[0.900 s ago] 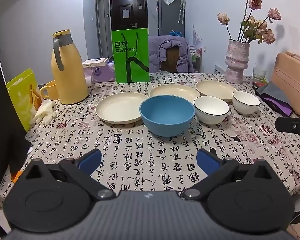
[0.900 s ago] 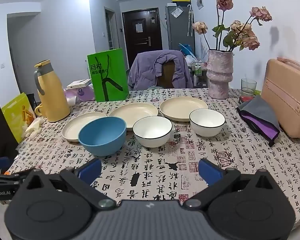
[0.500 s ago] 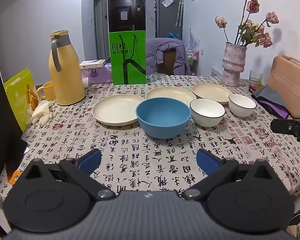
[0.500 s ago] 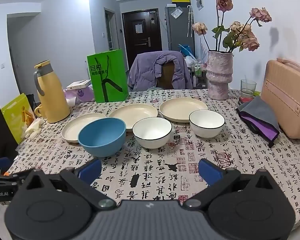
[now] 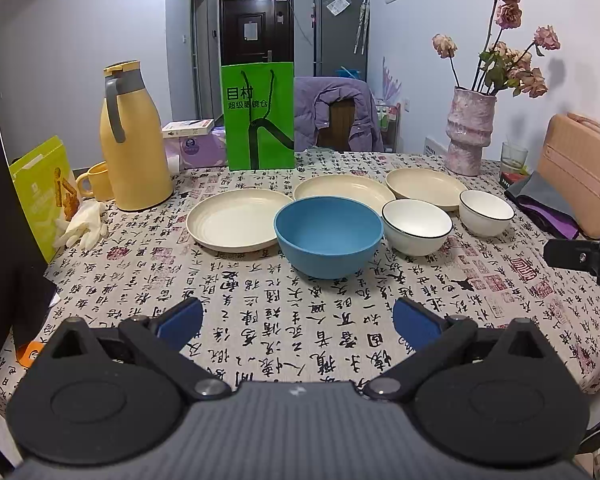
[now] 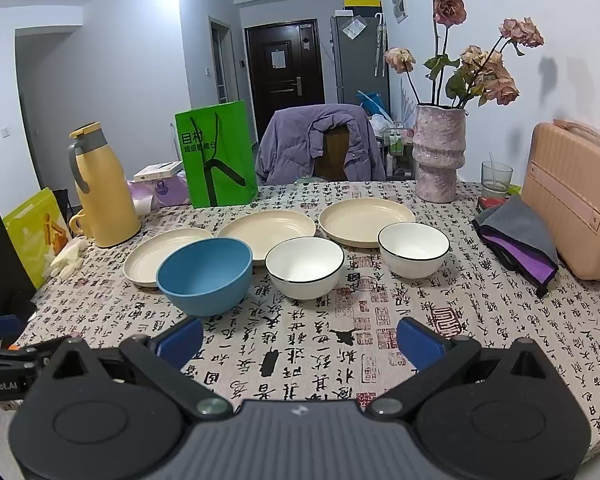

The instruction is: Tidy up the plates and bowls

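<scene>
Your left gripper (image 5: pixel 298 322) sits low in the frame of its own view with its blue-padded fingers spread wide and nothing between them, above bare tablecloth. Your right gripper (image 6: pixel 300 336) is spread just as wide and equally empty, at the bottom of its view.

Ahead of both, on the calligraphy-print tablecloth (image 5: pixel 300 340), the dishes form two rows across the middle of the frame. In the nearer row stand a deep round blue bowl (image 5: pixel 328 236), a white bowl with a thin black rim (image 5: pixel 417 227) just to its right, and a second, smaller-looking white black-rimmed bowl (image 5: pixel 486 213) further right. Behind them lie three shallow cream plates: the left one (image 5: pixel 236 219) partly hidden by the blue bowl, the middle one (image 5: pixel 340 189), and the right one (image 5: pixel 424 185). All rest upright on the cloth, none stacked.

At the left of the frame stands a yellow thermos jug with a grey handle (image 5: pixel 134 140); a green paper bag (image 5: pixel 258 116) stands upper centre, and a pink textured vase of dried roses (image 5: pixel 469 130) is at the upper right.
</scene>
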`<state>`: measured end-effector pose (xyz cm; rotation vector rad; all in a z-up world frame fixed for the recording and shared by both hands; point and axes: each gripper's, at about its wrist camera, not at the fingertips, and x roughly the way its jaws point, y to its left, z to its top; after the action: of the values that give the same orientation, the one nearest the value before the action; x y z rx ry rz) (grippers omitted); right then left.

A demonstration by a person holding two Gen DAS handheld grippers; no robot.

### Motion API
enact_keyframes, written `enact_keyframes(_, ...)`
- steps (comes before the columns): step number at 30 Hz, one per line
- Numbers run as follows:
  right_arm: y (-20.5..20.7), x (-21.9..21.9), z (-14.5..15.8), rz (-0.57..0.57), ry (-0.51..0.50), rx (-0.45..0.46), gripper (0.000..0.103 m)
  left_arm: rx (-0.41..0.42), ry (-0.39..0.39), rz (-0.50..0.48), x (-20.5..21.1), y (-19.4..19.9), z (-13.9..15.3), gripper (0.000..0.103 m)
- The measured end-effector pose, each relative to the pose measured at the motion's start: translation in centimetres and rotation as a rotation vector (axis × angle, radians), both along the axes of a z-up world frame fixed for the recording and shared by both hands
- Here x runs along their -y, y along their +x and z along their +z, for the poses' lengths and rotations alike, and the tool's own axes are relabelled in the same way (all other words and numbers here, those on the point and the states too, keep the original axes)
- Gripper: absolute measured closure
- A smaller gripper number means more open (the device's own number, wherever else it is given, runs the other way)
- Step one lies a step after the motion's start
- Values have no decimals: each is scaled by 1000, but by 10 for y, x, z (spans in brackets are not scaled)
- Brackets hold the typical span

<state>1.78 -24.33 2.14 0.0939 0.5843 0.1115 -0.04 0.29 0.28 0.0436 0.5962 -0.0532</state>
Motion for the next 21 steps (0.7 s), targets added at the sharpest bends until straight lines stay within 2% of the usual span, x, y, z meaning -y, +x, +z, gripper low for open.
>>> enact_keyframes(21,-1,-1,5,1,-4,8,0,13,-2,3,-1,-3,6,0)
